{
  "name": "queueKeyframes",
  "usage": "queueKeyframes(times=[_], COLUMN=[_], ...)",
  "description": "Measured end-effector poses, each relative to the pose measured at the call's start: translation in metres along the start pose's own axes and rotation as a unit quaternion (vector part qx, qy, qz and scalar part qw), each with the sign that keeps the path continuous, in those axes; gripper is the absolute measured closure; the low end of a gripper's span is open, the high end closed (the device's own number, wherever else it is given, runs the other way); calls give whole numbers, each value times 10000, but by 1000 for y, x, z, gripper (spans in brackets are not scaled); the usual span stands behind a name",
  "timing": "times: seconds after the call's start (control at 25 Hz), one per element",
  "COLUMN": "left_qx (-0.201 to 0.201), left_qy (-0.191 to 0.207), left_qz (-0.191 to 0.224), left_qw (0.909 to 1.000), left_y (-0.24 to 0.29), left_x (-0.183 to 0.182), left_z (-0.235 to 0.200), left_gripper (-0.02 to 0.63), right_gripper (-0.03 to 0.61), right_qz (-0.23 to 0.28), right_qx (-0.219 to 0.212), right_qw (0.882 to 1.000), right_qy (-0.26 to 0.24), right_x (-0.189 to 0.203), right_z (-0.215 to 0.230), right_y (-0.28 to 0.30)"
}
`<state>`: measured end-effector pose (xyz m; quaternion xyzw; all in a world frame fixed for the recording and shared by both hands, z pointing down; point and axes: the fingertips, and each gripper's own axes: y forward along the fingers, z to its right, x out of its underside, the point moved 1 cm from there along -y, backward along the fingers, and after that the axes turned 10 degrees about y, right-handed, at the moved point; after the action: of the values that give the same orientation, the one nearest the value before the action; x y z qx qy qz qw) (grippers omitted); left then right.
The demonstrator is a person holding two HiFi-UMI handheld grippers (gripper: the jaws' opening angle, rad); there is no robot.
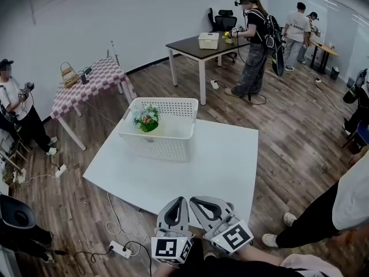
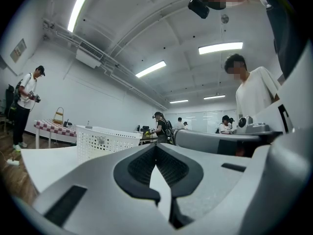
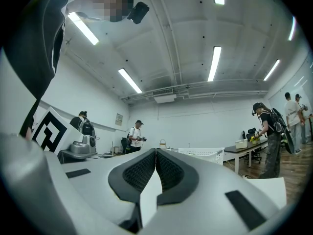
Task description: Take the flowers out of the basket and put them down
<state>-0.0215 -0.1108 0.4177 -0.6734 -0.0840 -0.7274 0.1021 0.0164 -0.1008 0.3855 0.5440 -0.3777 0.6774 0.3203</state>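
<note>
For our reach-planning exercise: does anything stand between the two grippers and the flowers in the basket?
Only the near wall of the basket: the flowers sit inside, behind it, so a reach would likely have to go over the rim. The table between the left gripper, the right gripper and the basket shows bare.

White perforated basket; pink-and-white flowers with green leaves; white worktop; red-and-white checked tablecloth; brown wood-plank floor; dark brown table.
</note>
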Motion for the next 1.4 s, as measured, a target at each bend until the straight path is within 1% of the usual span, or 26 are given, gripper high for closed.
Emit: queueKeyframes(times=[0.16, 0.32, 0.52, 0.68, 0.84, 1.08, 1.4], left_qx=[113, 259, 429, 484, 524, 636, 718], left_qy=[33, 9, 92, 99, 69, 75, -64], left_qz=[31, 88, 154, 89, 136, 50, 121], left_qw=[9999, 9996, 9989, 9987, 9985, 9979, 9973], left_y=[23, 45, 70, 83, 102, 114, 123], left_x=[-2, -7, -15, -11, -14, -5, 0], left_z=[-21, -39, -63, -85, -112, -146, -180], left_gripper=[614, 614, 614, 614, 614, 614, 614], right_gripper=[558, 558, 558, 558, 558, 558, 558], right_qz=[-1, 89, 121, 121, 38, 76, 109], right_qx=[67, 199, 390, 489, 628, 739, 868], right_qw=[9999, 9997, 9991, 9987, 9980, 9972, 9962], right_qy=[-97, -77, -59, 6, -25, 26, 2], right_x=[1, -5, -6, -2, 2, 11, 18], right_z=[11, 22, 39, 47, 60, 63, 59], right_y=[25, 46, 76, 99, 128, 163, 199])
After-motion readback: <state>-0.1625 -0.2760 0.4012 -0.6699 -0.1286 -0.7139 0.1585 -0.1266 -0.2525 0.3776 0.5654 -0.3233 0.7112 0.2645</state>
